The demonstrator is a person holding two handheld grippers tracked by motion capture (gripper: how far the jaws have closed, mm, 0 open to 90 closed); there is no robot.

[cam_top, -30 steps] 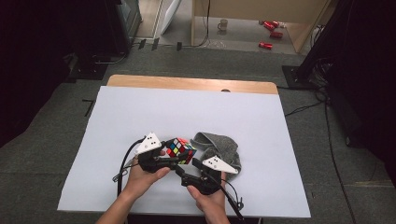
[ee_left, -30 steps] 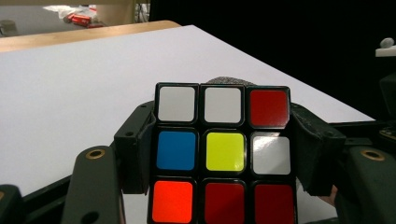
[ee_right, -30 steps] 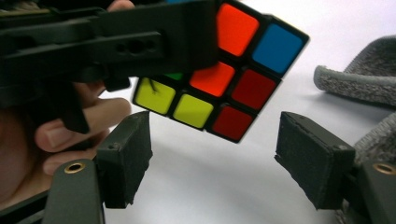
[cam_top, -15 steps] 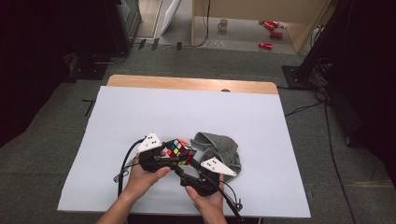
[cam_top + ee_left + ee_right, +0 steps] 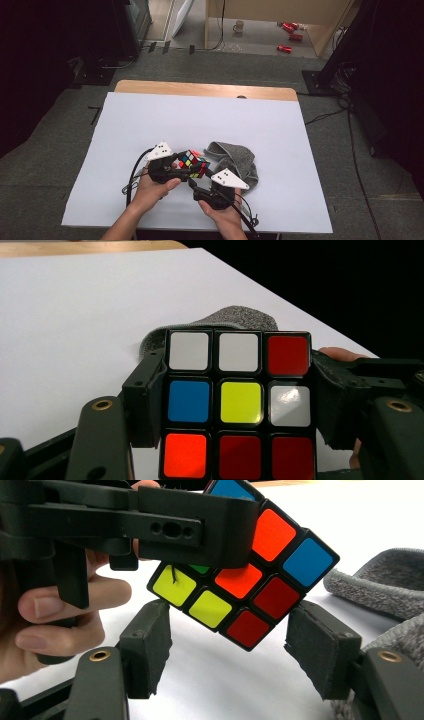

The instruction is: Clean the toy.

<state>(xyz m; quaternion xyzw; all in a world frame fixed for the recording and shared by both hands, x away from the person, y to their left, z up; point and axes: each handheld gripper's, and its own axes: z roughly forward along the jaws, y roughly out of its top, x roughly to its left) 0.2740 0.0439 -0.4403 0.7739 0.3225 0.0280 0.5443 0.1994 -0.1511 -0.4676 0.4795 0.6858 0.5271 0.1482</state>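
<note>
White table (image 5: 150, 130): all action near front edge, about mid-width. Grey cloth (image 5: 235, 160) crumpled on surface just right of puzzle cube (image 5: 194, 163), which hangs above surface clamped across 2 opposite faces by left gripper (image 5: 192, 172). Right gripper (image 5: 227, 657) released just below cube, jaws just closed in a bit, pads either side of lower corner, not touching.
</note>
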